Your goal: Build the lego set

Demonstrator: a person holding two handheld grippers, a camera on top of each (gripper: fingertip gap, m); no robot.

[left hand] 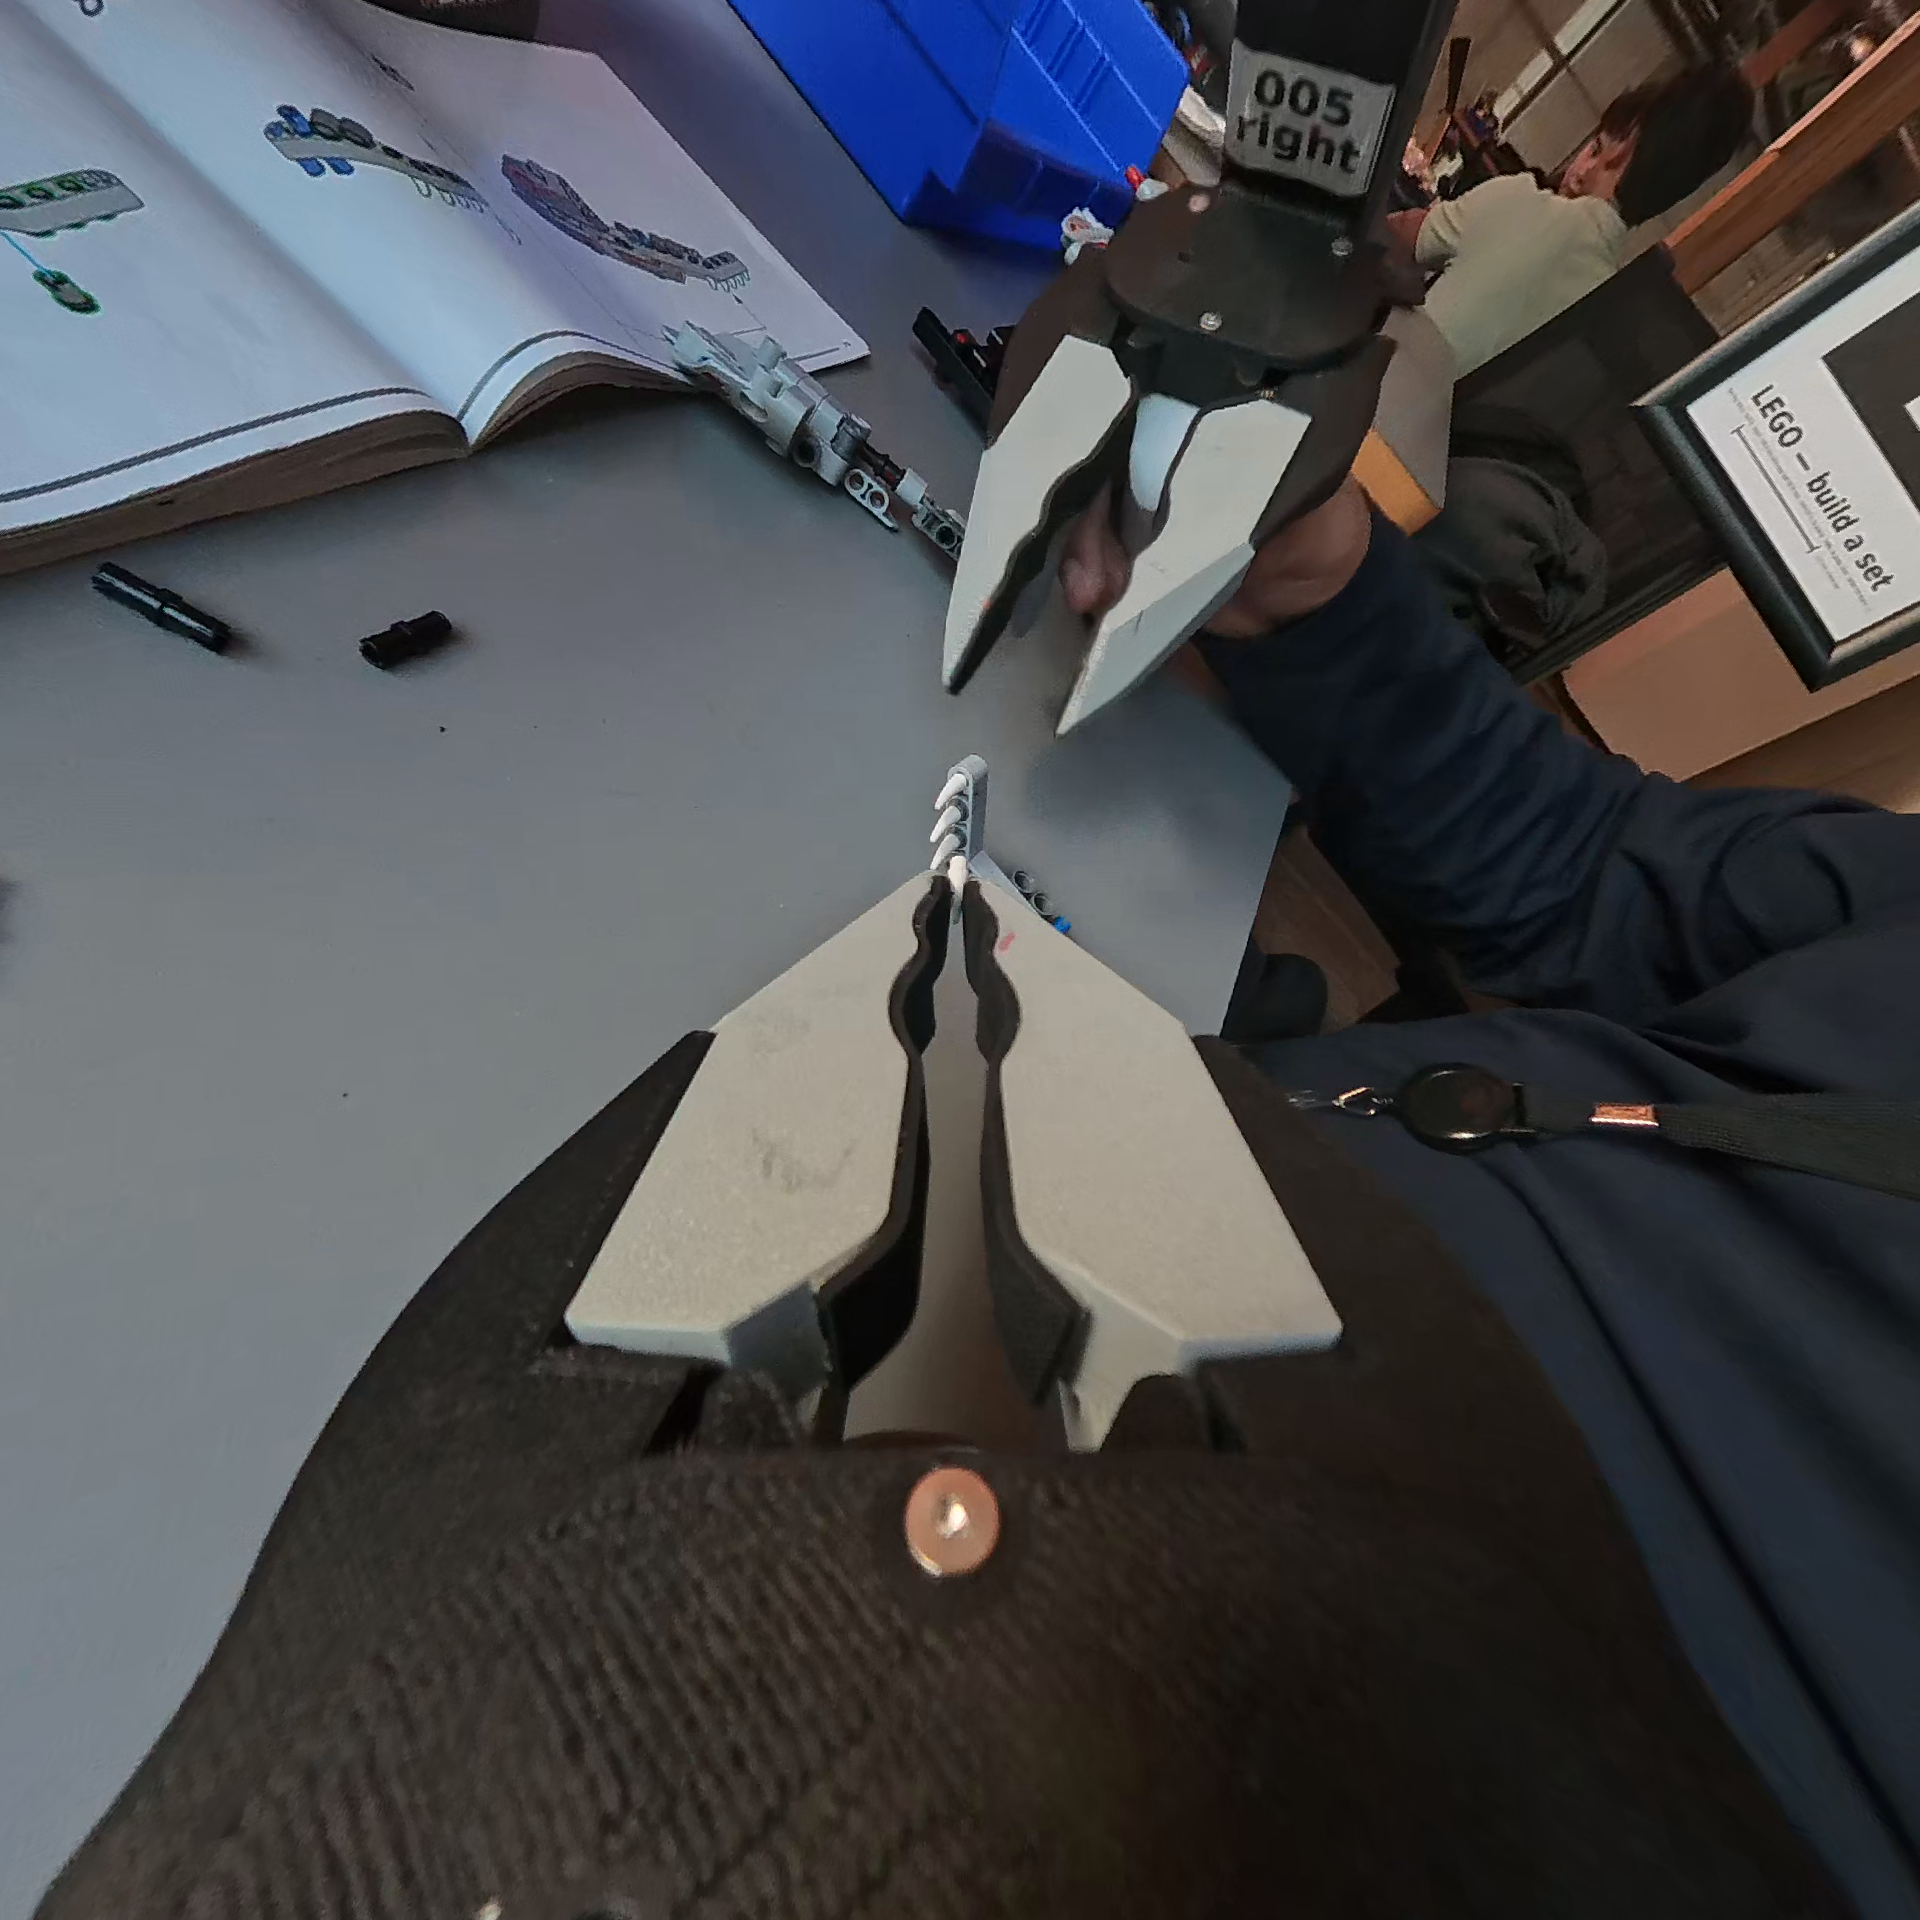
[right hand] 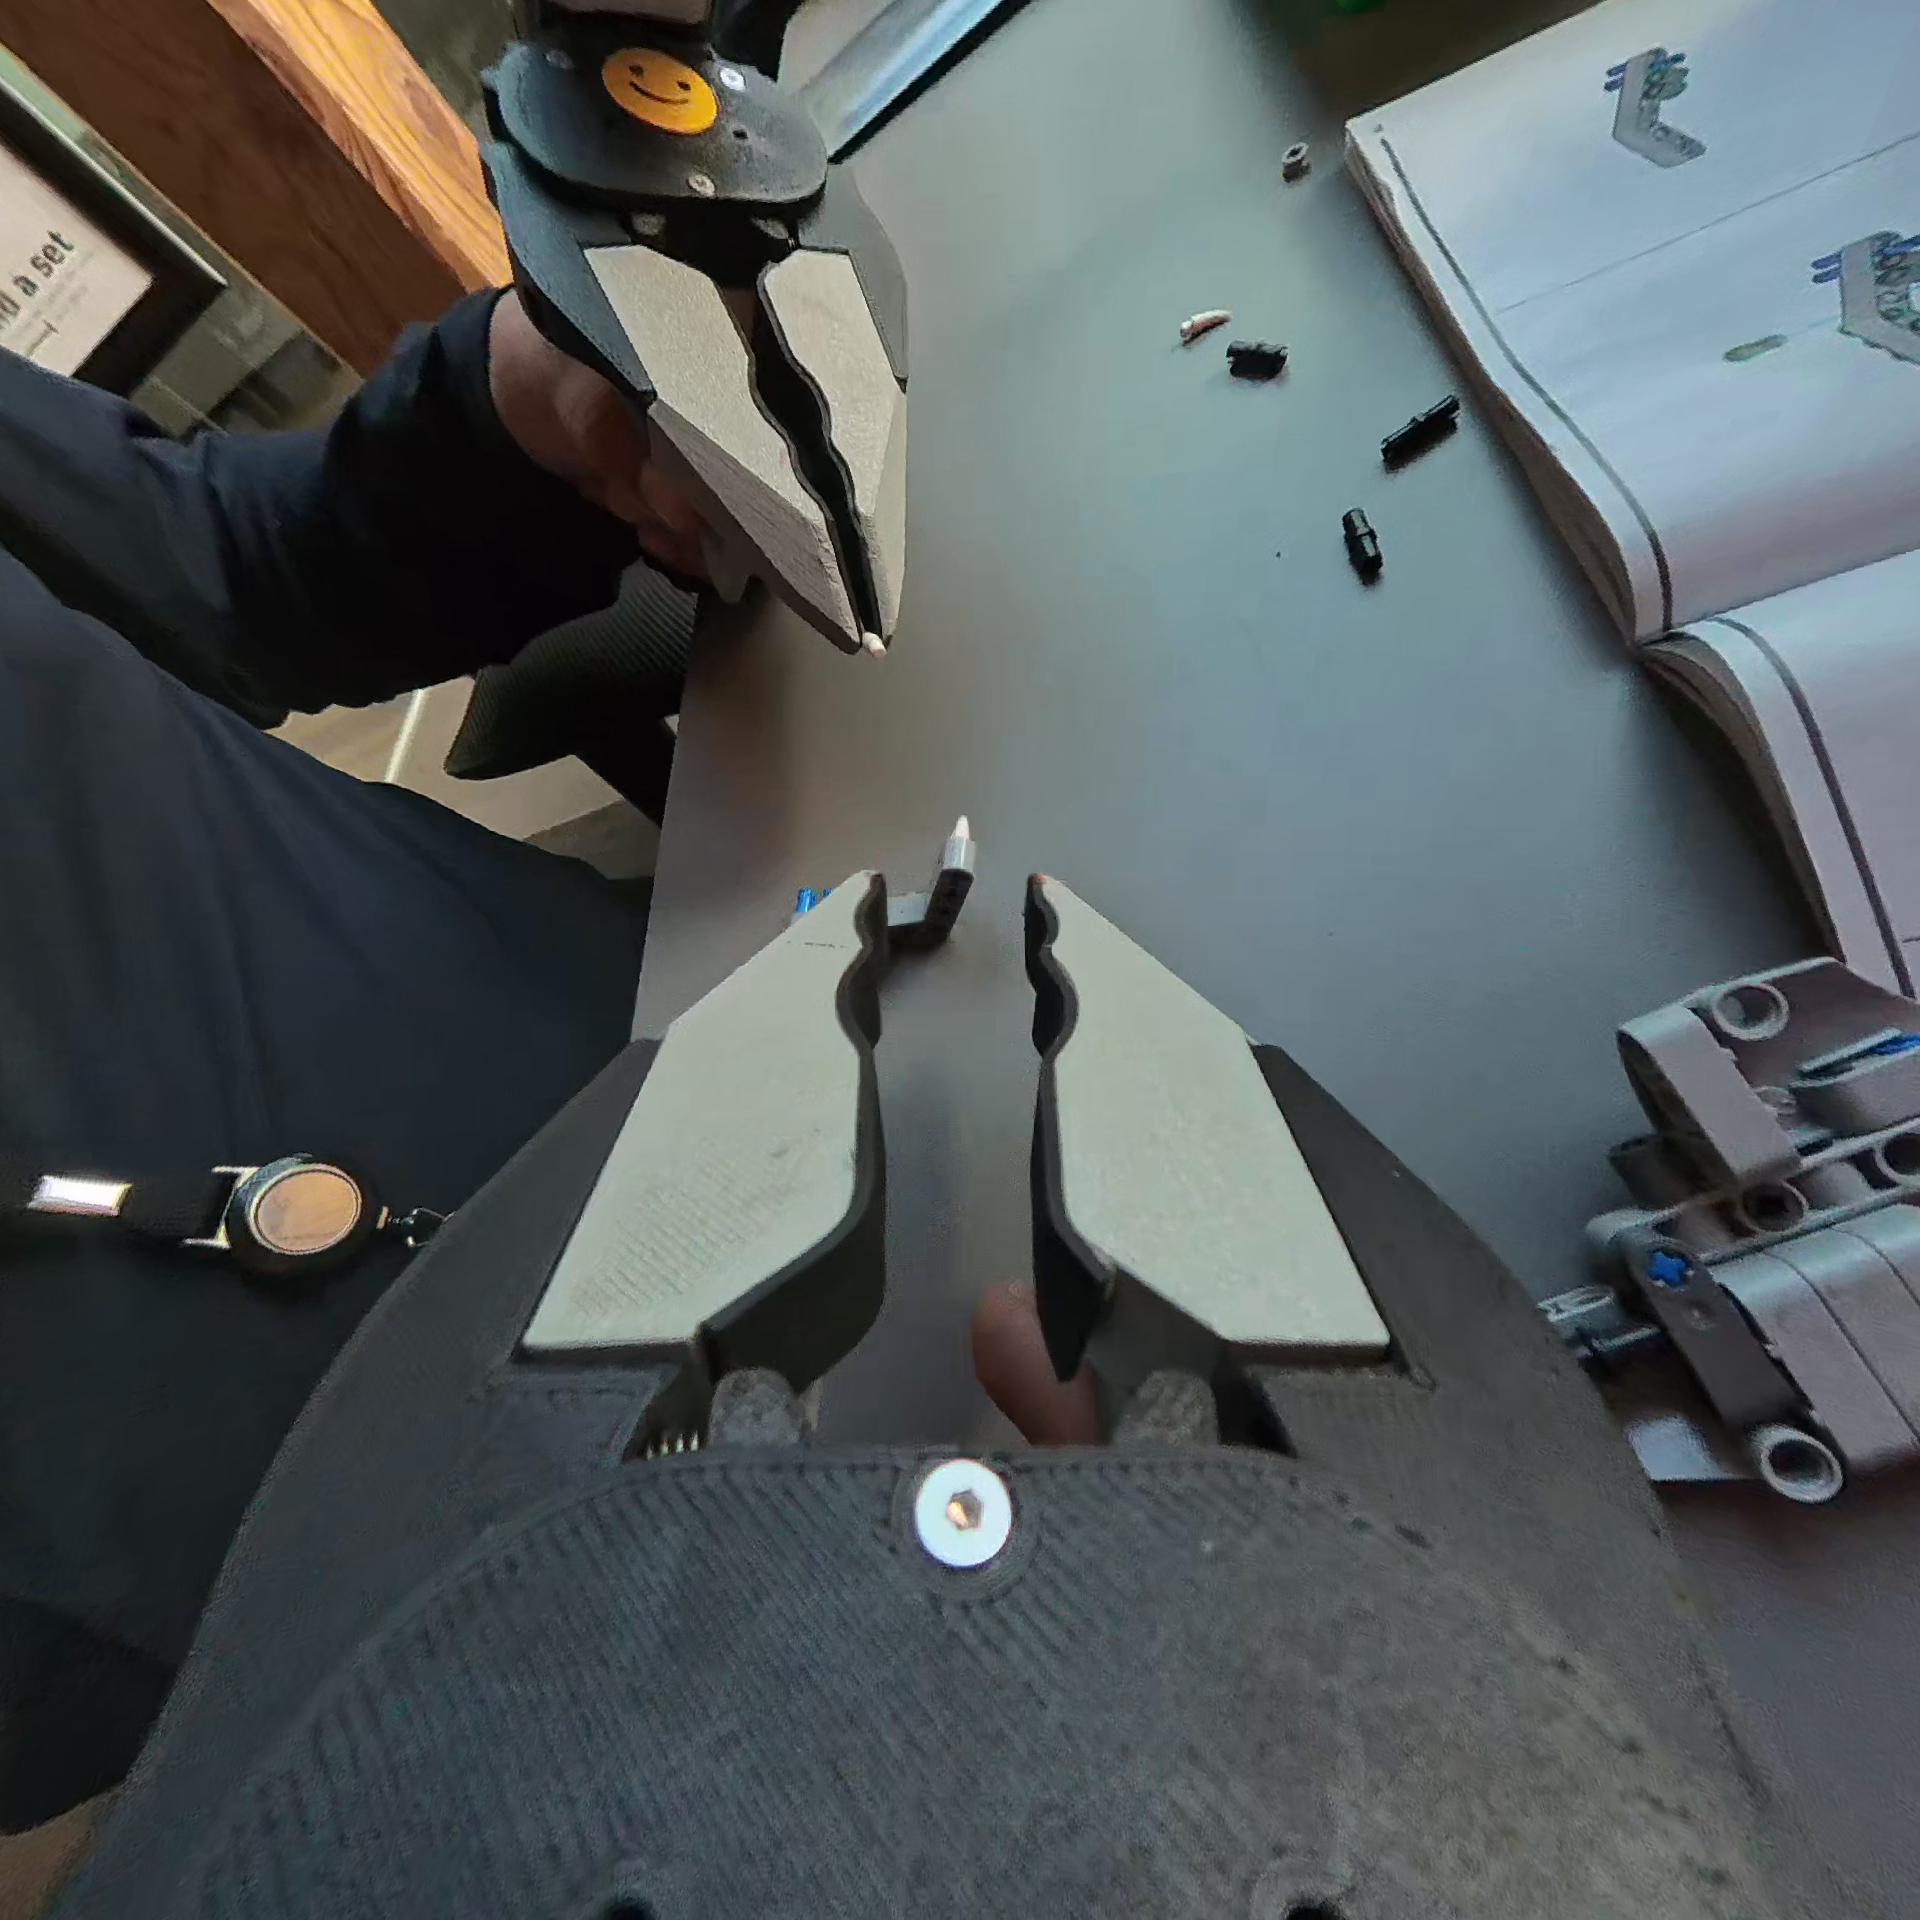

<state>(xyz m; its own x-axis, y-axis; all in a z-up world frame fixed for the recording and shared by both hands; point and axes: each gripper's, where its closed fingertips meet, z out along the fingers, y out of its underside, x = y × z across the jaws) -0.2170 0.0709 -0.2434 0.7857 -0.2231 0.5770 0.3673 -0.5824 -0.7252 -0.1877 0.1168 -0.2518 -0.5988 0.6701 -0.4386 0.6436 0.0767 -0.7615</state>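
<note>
the left tool is pinched nearly shut on a small white pin, just short of a grey angled beam standing near the worktop edge with white pins already in it. the right tool hangs wide and empty beside the beam. a larger grey assembly lies to the right by the open manual, black pins loose: i judge much is left.
</note>
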